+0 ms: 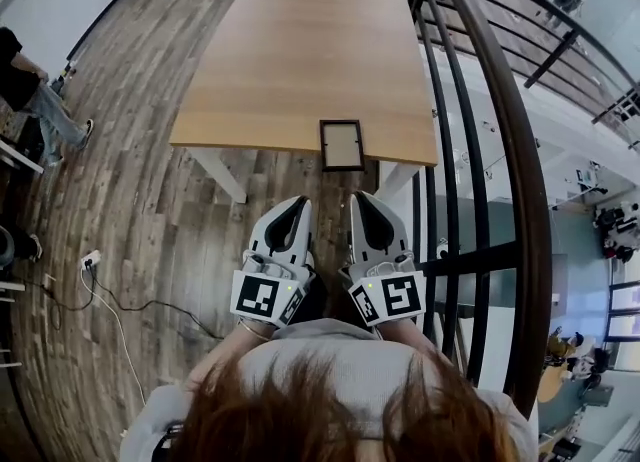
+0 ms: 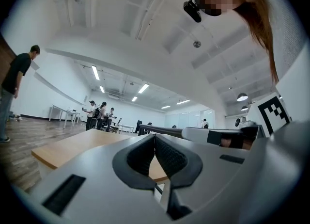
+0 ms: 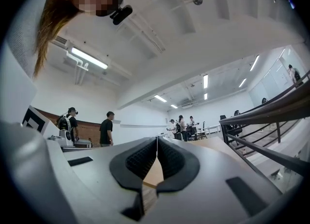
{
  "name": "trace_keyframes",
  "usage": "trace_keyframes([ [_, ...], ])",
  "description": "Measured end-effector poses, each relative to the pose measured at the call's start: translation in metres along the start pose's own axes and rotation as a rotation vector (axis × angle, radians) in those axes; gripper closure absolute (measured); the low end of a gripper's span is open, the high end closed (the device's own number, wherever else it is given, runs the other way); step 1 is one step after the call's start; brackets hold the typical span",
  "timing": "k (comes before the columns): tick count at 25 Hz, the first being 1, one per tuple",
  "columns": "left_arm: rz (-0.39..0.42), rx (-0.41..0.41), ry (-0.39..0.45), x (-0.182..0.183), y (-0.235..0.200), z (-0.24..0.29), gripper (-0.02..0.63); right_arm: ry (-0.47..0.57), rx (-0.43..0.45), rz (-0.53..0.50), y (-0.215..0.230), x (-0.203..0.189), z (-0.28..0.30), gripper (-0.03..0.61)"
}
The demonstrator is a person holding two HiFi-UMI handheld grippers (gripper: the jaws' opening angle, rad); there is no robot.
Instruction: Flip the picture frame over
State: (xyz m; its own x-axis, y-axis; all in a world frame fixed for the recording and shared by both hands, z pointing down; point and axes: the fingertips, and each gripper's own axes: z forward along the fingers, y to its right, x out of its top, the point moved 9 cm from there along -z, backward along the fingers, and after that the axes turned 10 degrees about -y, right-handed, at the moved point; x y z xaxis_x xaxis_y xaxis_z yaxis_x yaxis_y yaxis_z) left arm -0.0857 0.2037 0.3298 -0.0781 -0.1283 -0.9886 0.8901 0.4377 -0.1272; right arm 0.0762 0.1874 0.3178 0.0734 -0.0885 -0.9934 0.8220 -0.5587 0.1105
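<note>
A dark-rimmed picture frame [image 1: 342,145] with a pale centre lies flat at the near edge of the wooden table [image 1: 300,60]. Both grippers are held side by side close to my body, level, short of the table's edge and apart from the frame. My left gripper [image 1: 299,202] is shut and holds nothing; its dark pads [image 2: 167,157] meet in the left gripper view. My right gripper [image 1: 359,197] is also shut and empty, pads [image 3: 169,159] pressed together. The frame does not show in either gripper view; only the table top [image 2: 72,148] does.
A black metal railing [image 1: 500,150] runs along the right side of the table, with a drop to a lower floor beyond. White table legs [image 1: 222,172] stand on the wood floor. A seated person [image 1: 35,100] is at the far left; a white cable [image 1: 110,300] lies on the floor.
</note>
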Motion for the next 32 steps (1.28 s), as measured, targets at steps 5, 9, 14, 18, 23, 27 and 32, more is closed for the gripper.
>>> trace_keyframes([
  [5, 0.027, -0.037, -0.002, 0.022, -0.049, 0.064, 0.607, 0.002, -0.033, 0.003, 0.026, 0.013, 0.073, 0.565],
  [9, 0.042, -0.084, 0.006, 0.03, -0.078, 0.11, 0.607, 0.012, -0.05, 0.016, 0.042, 0.016, 0.123, 0.565],
  [14, 0.03, -0.104, -0.037, 0.027, -0.1, 0.147, 0.607, -0.011, -0.08, 0.031, 0.061, 0.016, 0.156, 0.565],
  [18, 0.009, -0.106, -0.063, 0.027, -0.104, 0.167, 0.607, -0.035, -0.094, 0.037, 0.08, 0.018, 0.167, 0.565],
  [23, 0.004, -0.087, -0.044, 0.035, -0.108, 0.191, 0.607, -0.064, -0.084, 0.079, 0.108, 0.013, 0.178, 0.565],
  [27, -0.009, -0.079, -0.062, 0.027, -0.11, 0.201, 0.607, -0.139, -0.133, 0.279, 0.131, -0.017, 0.174, 0.564],
  [32, -0.03, -0.087, -0.114, 0.011, -0.114, 0.208, 0.607, -0.195, -0.088, 0.726, 0.148, -0.072, 0.152, 0.563],
])
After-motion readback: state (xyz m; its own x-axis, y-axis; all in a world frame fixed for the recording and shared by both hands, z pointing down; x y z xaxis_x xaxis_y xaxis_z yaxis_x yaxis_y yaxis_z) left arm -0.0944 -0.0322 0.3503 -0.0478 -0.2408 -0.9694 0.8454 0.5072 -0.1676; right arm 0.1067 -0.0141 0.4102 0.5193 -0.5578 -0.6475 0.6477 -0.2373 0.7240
